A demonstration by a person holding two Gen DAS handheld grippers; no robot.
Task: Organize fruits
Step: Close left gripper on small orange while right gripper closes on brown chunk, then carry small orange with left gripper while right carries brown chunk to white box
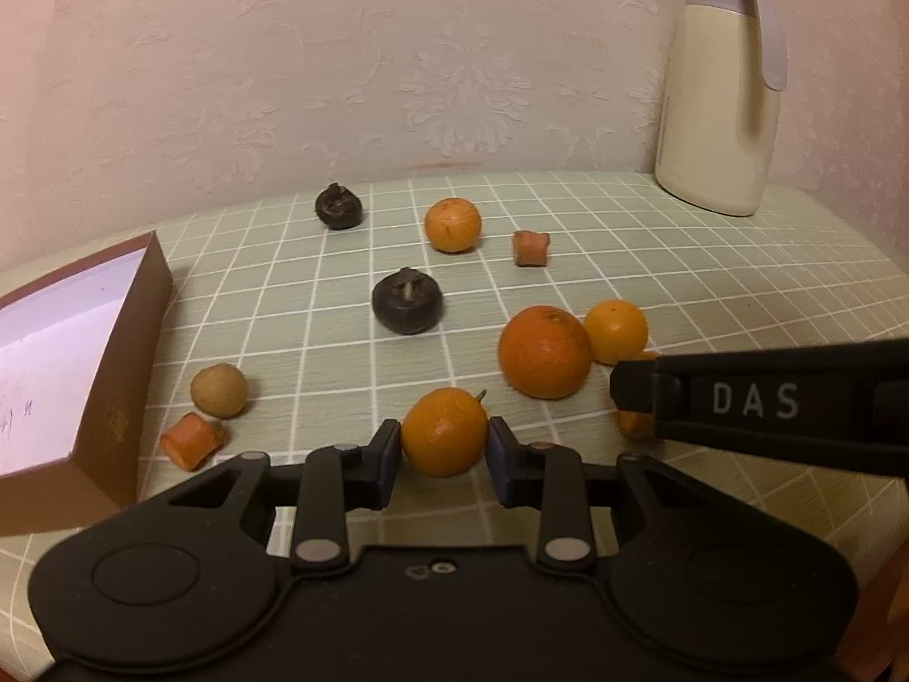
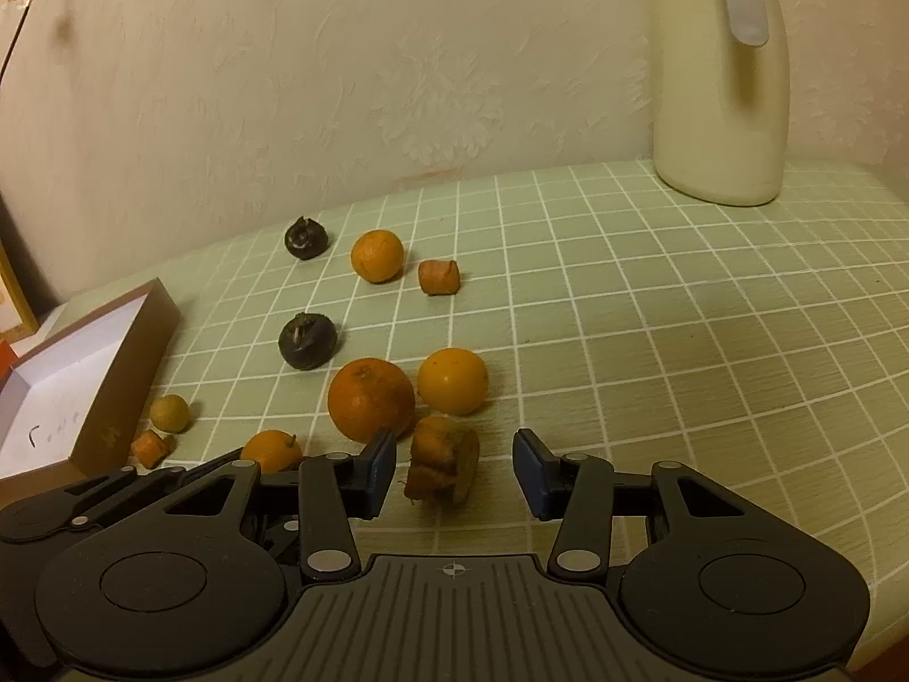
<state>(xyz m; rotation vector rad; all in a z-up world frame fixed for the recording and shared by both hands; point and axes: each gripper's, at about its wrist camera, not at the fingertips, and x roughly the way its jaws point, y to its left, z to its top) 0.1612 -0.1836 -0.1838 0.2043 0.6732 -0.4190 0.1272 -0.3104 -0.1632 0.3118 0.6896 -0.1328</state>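
My left gripper (image 1: 444,449) is shut on a small orange kumquat (image 1: 444,432), just above the checked tablecloth (image 1: 682,284). The same kumquat shows in the right wrist view (image 2: 271,449). My right gripper (image 2: 453,469) is open around a carrot chunk (image 2: 443,463) lying on the cloth; it does not touch the pads. A large orange (image 2: 370,398) and a smaller yellow-orange fruit (image 2: 453,381) sit just beyond it. Two dark round fruits (image 1: 407,301) (image 1: 338,206), another orange (image 1: 453,224), a tan longan (image 1: 219,390) and carrot pieces (image 1: 192,440) (image 1: 531,247) lie scattered.
An open brown box with a white inside (image 1: 122,341) stands at the left, also in the right wrist view (image 2: 130,352). A cream thermos jug (image 1: 721,96) stands at the back right against the wall. The table edge curves off at the right.
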